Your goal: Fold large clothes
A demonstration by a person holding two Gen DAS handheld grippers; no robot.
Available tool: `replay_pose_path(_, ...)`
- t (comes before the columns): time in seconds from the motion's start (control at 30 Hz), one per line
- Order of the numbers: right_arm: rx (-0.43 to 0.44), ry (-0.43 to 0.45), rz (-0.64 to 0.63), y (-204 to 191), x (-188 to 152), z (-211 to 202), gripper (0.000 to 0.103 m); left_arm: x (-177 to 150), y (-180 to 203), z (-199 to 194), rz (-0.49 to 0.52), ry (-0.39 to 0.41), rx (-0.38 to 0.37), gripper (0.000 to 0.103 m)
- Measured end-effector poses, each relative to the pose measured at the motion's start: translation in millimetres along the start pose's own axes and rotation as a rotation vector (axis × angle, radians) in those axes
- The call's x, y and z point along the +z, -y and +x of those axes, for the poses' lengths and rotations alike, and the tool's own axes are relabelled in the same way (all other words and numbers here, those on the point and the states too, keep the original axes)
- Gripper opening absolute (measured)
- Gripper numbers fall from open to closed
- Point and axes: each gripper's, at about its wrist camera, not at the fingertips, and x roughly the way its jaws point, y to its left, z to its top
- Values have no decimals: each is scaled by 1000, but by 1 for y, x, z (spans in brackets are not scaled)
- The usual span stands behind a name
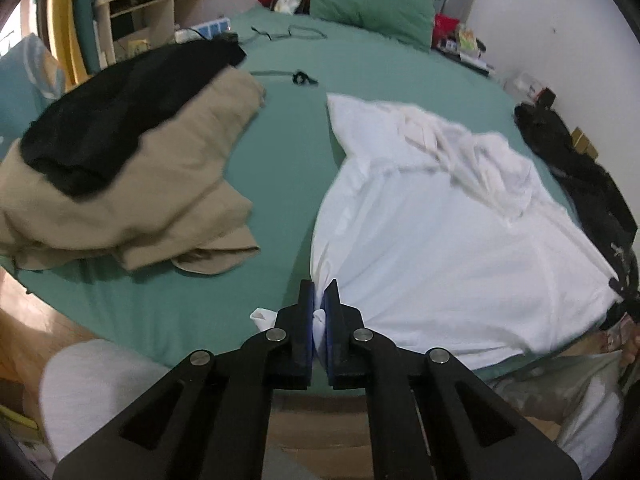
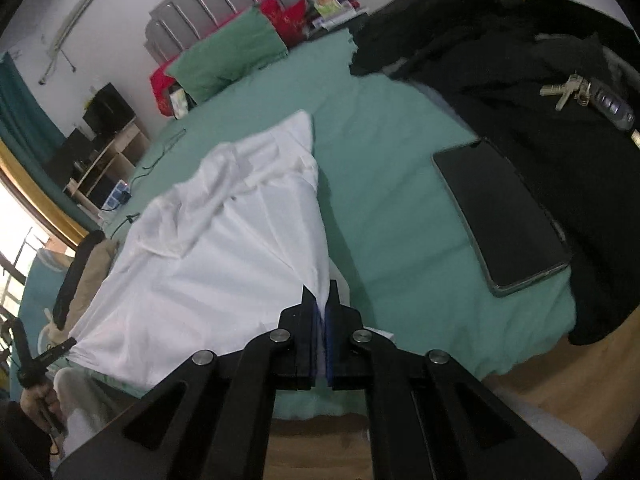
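Gripping the near hem corners of the white shirt (image 1: 440,220) on the bed (image 1: 280,160), the left claw (image 1: 319,312) and right claw (image 2: 320,312) are both closed on fabric. Lift evenly, keep the hem taut, and carry it toward the collar, clear of the phone (image 2: 500,216).

No legible text, label, brand, number or sign appeared in either wrist view; printed items near the headboard were too small and blurred to be read.
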Motion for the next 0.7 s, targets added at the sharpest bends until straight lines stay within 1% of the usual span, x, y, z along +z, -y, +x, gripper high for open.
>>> replay_pose_path(0.2, 39, 42, 7, -9, 5, -28, 3, 10, 0, -24, 2, 44, -31, 5)
replay_pose_path(0.5, 29, 101, -38, -19, 27, -63, 3, 27, 5, -61, 9, 140, -79, 5)
replay_pose_path(0.6, 27, 133, -52, -24, 40, -66, 3, 38, 7, -65, 1, 184, -96, 5)
replay_pose_path(0.7, 13, 157, -79, -31, 57, -58, 3, 52, 11, -59, 5, 210, -95, 5)
